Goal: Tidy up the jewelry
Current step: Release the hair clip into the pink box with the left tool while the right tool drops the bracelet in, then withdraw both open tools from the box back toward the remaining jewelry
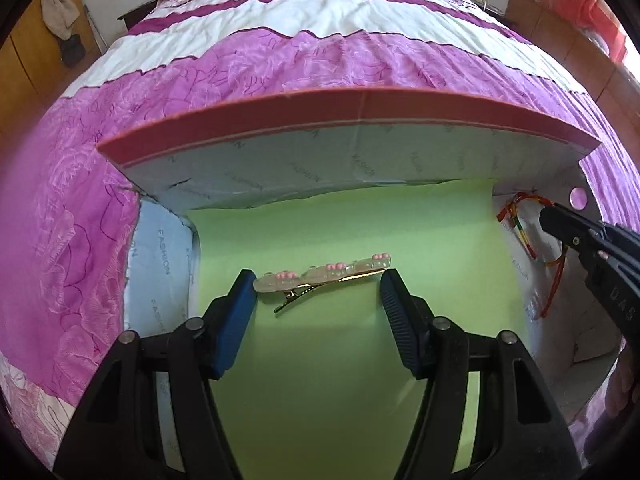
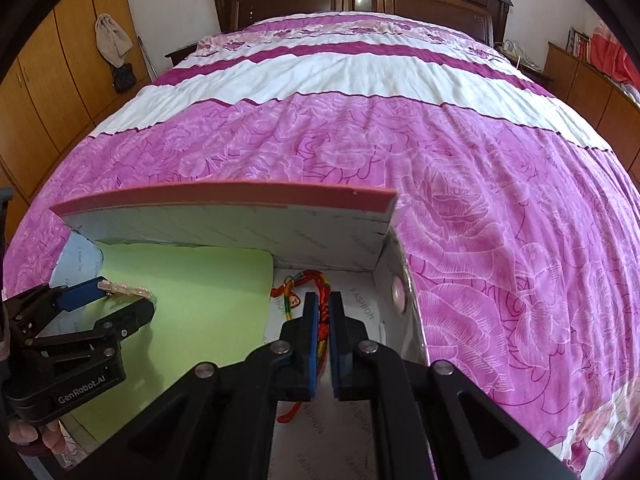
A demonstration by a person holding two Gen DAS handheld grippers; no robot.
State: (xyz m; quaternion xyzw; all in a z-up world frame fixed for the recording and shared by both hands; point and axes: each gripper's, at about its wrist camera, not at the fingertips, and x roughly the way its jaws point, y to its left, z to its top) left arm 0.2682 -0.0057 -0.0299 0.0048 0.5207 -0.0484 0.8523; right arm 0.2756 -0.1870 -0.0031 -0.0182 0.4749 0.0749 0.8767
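A clear hair clip (image 1: 324,274) with pink beads and a gold clasp spans my left gripper (image 1: 318,278), whose blue pads press on its two ends just above the green sheet (image 1: 340,224). The sheet lines the left part of an open pink-rimmed box (image 1: 320,168). From the right wrist view, the same left gripper (image 2: 124,296) holds the hair clip (image 2: 124,289) over the green sheet (image 2: 200,280). My right gripper (image 2: 325,298) is shut on a red multicoloured braided bracelet (image 2: 320,280) over the white right part of the box (image 2: 240,232). The right gripper (image 1: 550,216) and bracelet (image 1: 507,211) also show at the left wrist view's right edge.
The box lies on a bed with a pink and white floral cover (image 2: 480,200). Its raised far wall and right wall with a round hole (image 2: 398,292) bound the inside. A dark wooden headboard (image 2: 360,0) and wooden wardrobes (image 2: 40,100) stand beyond. A person's fingers (image 2: 36,436) grip the left tool.
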